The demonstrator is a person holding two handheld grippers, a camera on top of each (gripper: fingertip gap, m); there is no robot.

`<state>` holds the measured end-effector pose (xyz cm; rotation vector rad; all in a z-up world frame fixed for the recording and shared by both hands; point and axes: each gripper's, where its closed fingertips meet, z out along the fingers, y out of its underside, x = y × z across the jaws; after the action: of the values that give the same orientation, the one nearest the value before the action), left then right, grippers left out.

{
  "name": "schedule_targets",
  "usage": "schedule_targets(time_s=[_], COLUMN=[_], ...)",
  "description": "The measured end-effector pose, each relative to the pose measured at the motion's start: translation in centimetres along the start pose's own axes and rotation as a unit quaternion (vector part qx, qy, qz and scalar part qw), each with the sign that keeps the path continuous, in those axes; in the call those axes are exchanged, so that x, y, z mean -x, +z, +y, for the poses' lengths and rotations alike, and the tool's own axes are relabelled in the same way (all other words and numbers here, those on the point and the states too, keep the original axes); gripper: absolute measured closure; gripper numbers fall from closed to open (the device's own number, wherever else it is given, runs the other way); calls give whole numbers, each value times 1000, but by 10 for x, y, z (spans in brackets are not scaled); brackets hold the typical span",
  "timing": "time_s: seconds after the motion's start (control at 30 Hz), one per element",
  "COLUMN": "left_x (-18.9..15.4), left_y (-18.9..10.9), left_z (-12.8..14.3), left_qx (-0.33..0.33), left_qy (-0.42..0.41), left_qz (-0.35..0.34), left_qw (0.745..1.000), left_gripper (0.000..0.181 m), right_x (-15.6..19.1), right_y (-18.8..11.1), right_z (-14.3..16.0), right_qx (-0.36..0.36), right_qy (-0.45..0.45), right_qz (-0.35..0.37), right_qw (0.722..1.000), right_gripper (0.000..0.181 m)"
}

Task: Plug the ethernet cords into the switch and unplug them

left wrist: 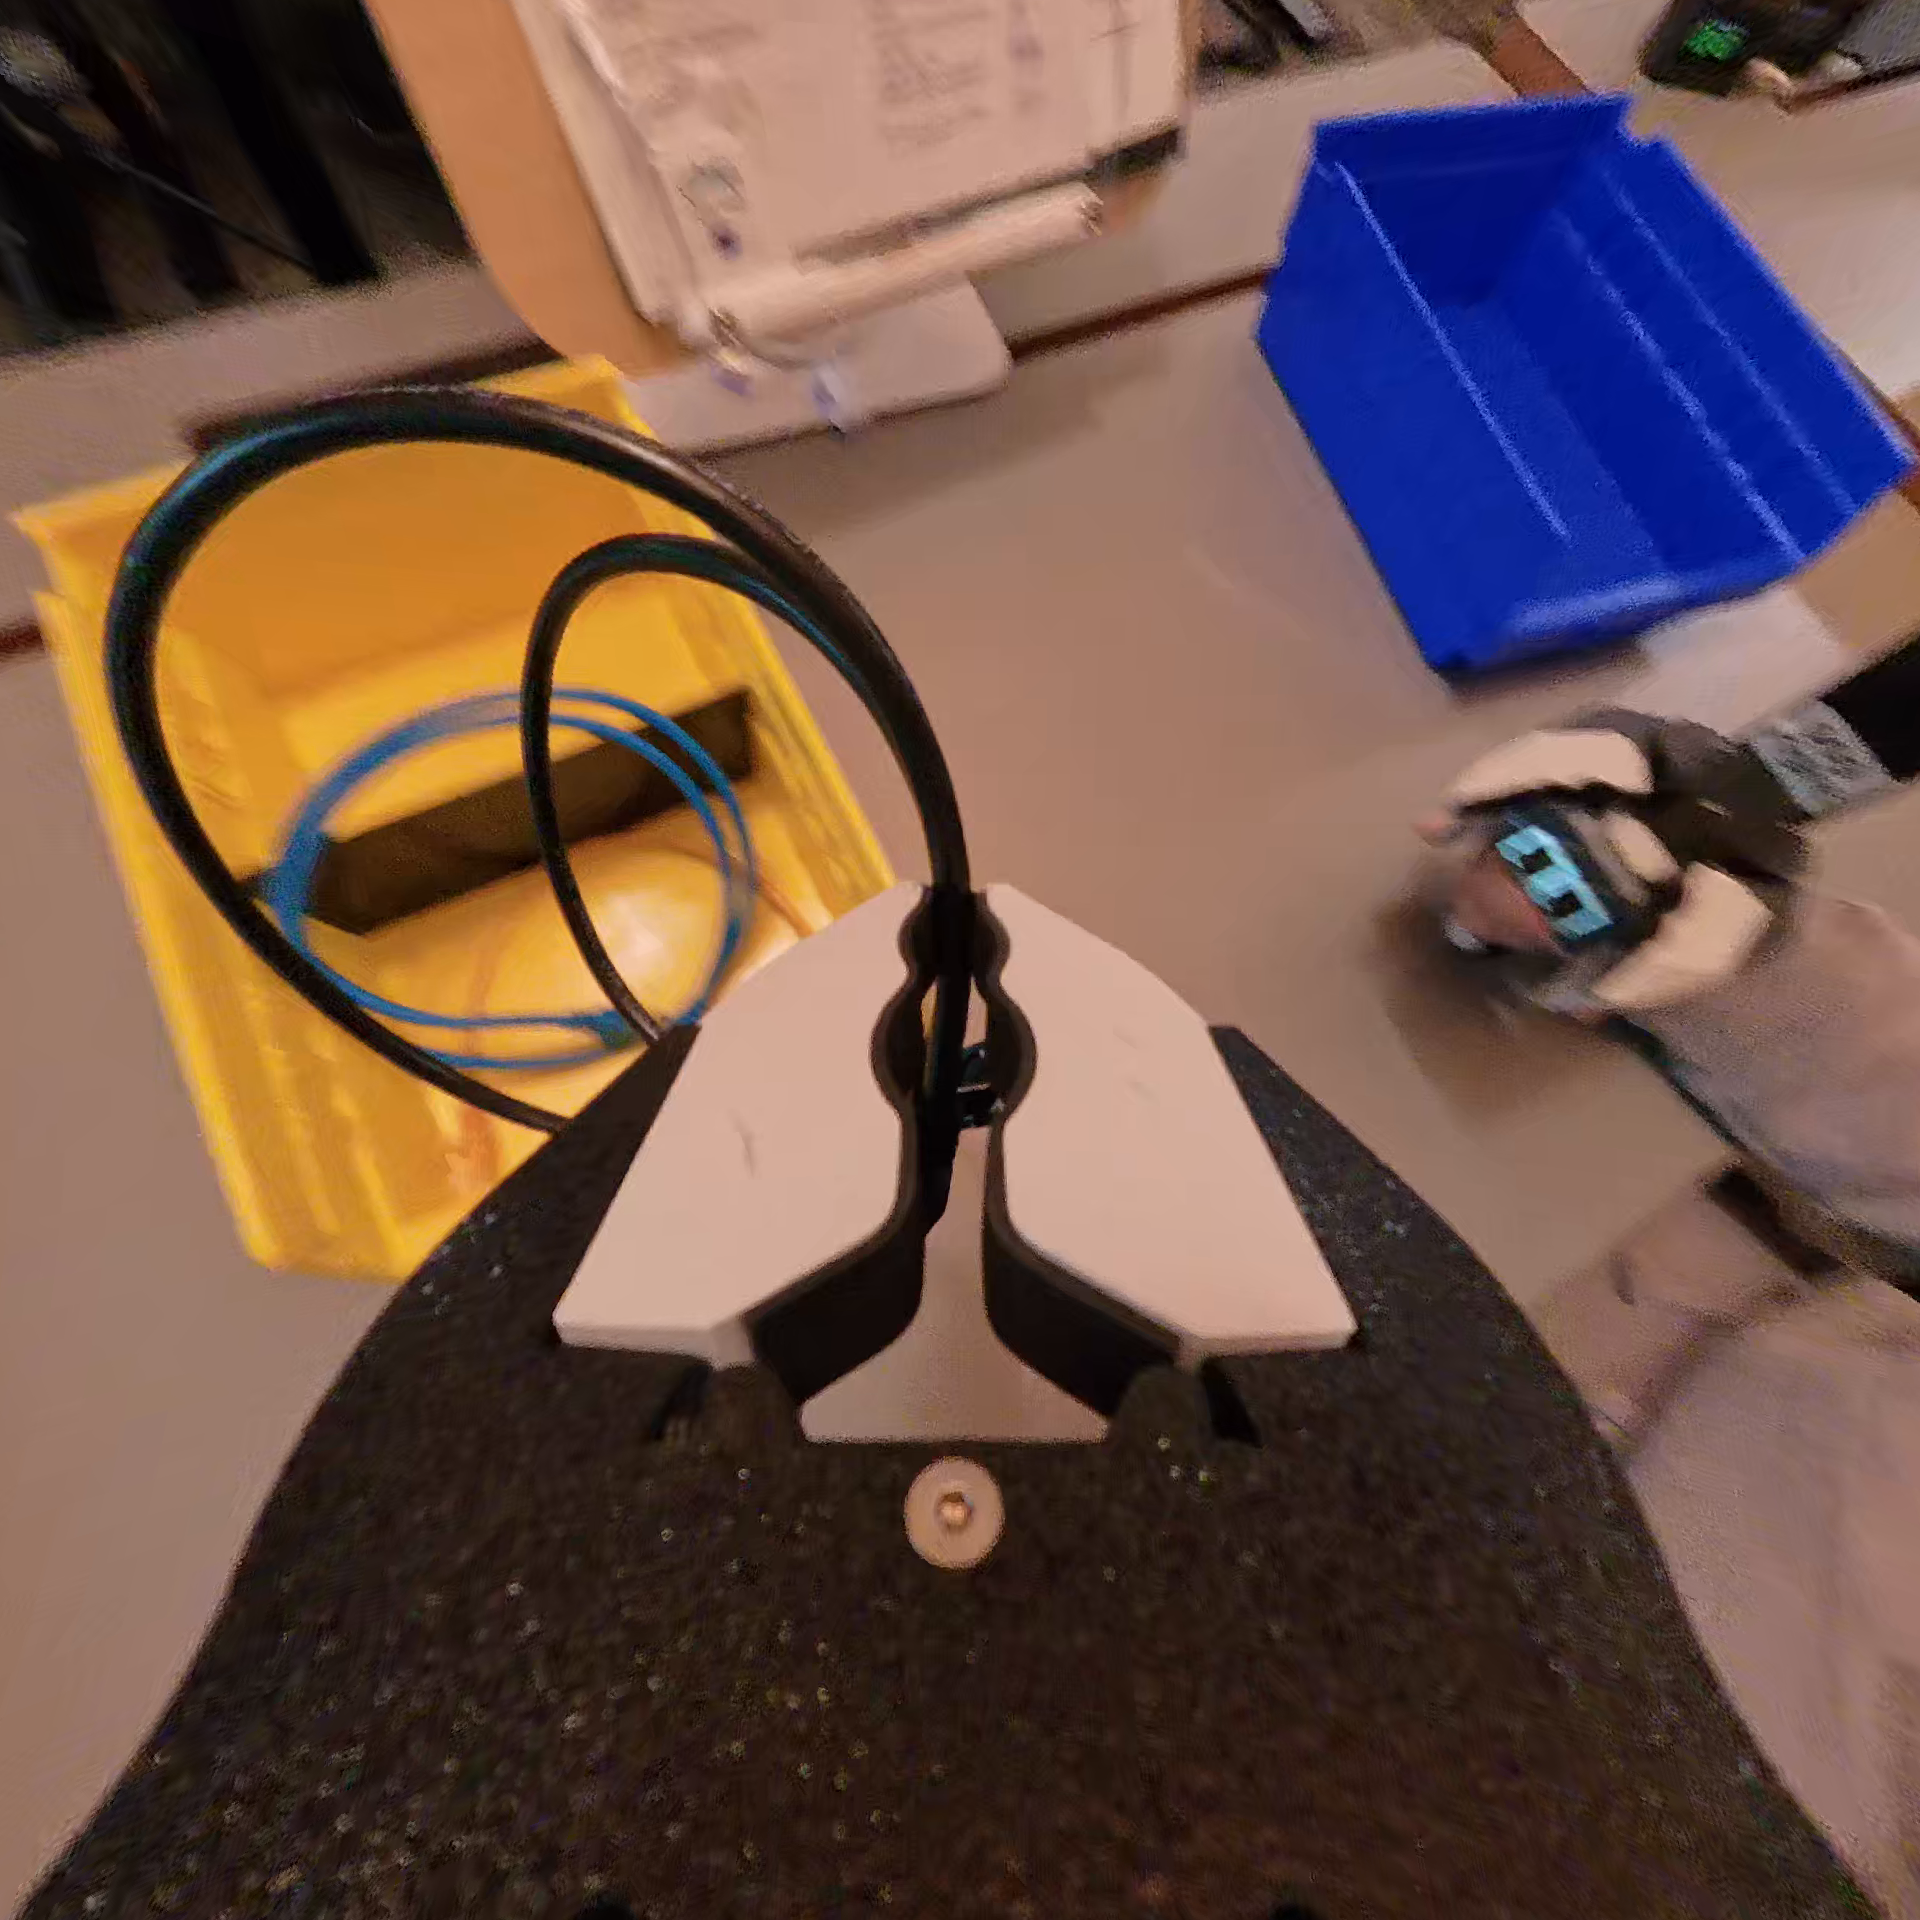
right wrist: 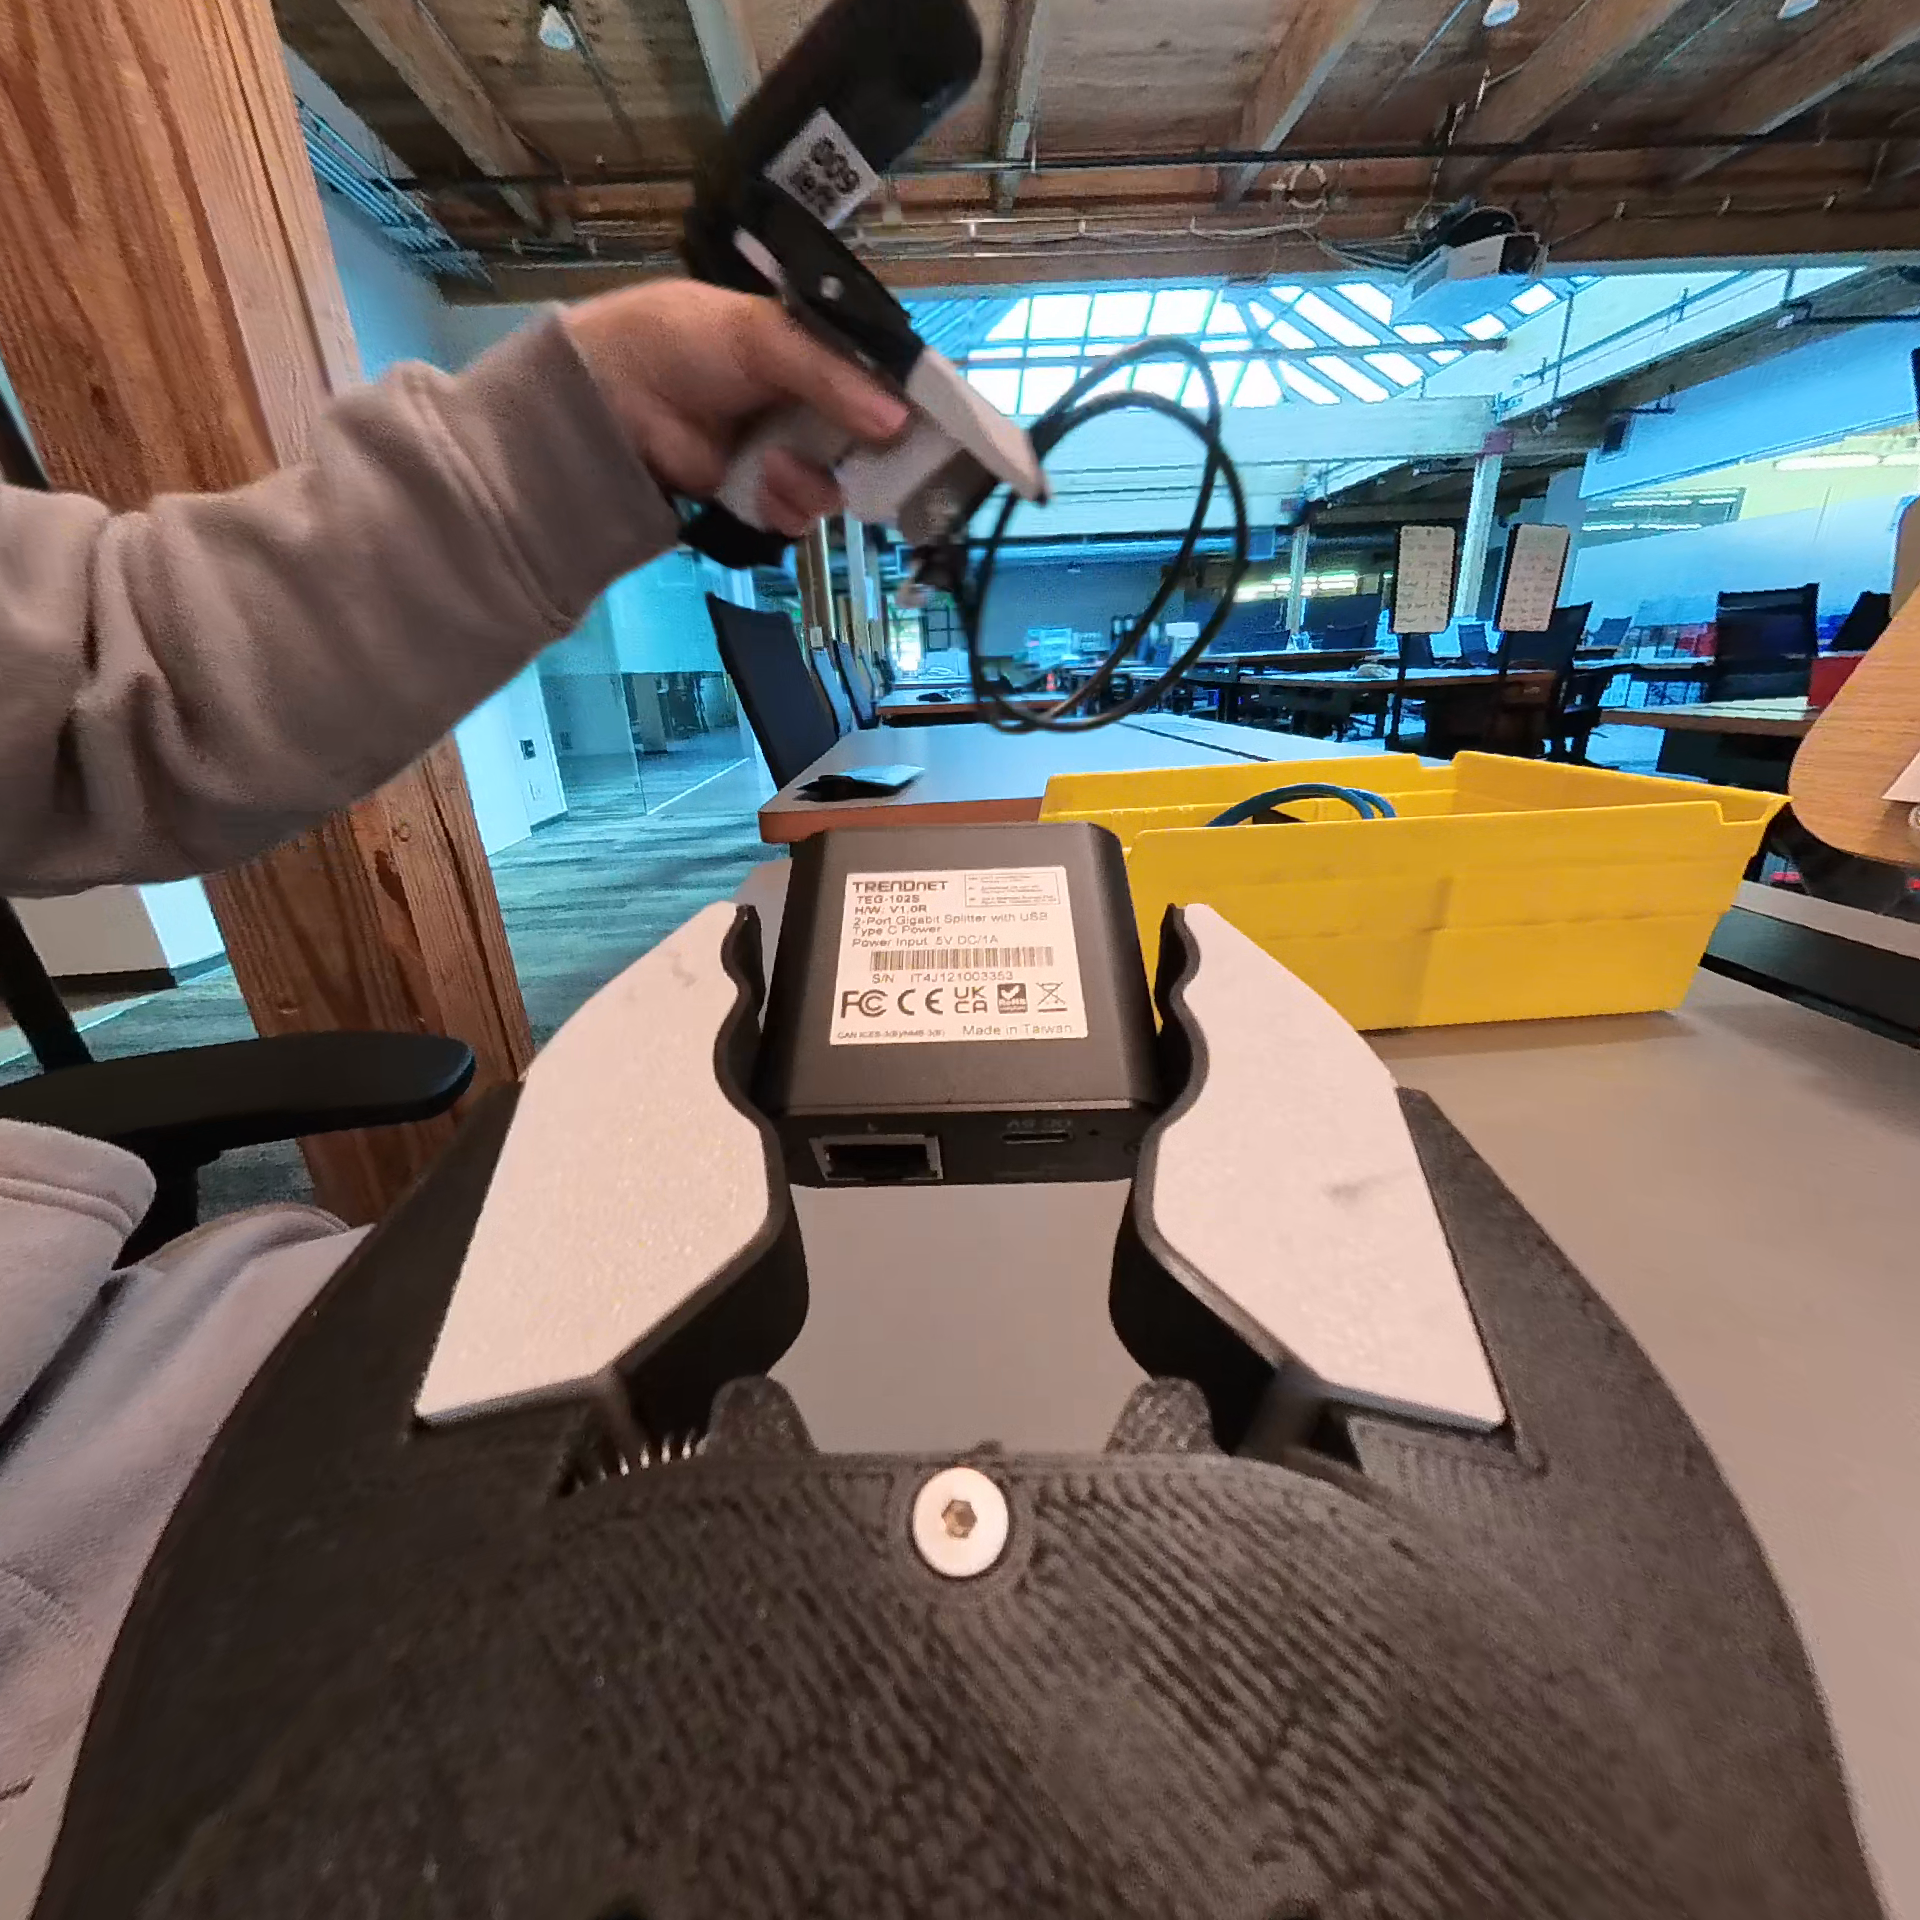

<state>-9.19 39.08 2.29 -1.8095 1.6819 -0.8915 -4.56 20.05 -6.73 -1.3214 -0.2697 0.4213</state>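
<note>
My left gripper (left wrist: 954, 914) is shut on a black ethernet cord (left wrist: 312, 499), near its plug, and holds it in the air; the cord loops up and left over the yellow bin (left wrist: 208, 935). A blue ethernet cord (left wrist: 343, 987) lies coiled in that bin. My right gripper (right wrist: 956, 925) is shut on the black switch (right wrist: 956, 1060), label side up, with a port facing the camera. In the left wrist view the right gripper (left wrist: 1558, 883) shows at the right, low over the table, with the switch's two ports facing out. In the right wrist view the left gripper (right wrist: 997, 468) hangs above with the cord (right wrist: 1195, 582).
A blue bin (left wrist: 1558, 416) stands at the back right of the grey table (left wrist: 1091, 675). A cardboard box with white papers (left wrist: 779, 177) stands behind the yellow bin (right wrist: 1455, 914). A wooden post (right wrist: 156, 416) and a black chair arm (right wrist: 260, 1081) are at the left.
</note>
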Motion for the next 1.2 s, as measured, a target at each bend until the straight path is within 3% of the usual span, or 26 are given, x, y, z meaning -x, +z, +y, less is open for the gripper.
schedule_targets(time_s=[0.03,0.17,0.3,0.4,0.5,0.63,0.73,0.93,1.2], left_x=[-17,-79,-128,-168,-188,-200,-201,-192,-159], left_y=[-3,13,58,95,130,158,165,139,124], left_z=[12,68,112,120,120,132,126,105,172], left_qx=[27,127,178,163,145,156,116,4,78], left_qy=[-5,14,21,22,56,131,173,221,393], left_qz=[21,86,161,235,238,217,199,200,133], left_qw=[999,988,971,958,959,955,958,955,907], left_gripper=[176,176,176,175,175,157,149,151,140], right_x=[1,8,9,14,28,34,25,20,13], right_y=[0,-2,-15,-32,-52,-72,-83,-85,-81], right_z=[0,-9,-12,-14,-27,-33,-29,-27,-27], right_qx=[0,-9,3,15,-29,-47,-51,-44,-45], right_qy=[-2,-3,-19,-37,-26,13,22,18,26], right_qz=[-2,-17,3,30,16,-38,-33,-27,-12], right_qw=[1000,1000,1000,999,999,998,998,999,999], right_gripper=[107,107,107,108,108,108,107,108,108])
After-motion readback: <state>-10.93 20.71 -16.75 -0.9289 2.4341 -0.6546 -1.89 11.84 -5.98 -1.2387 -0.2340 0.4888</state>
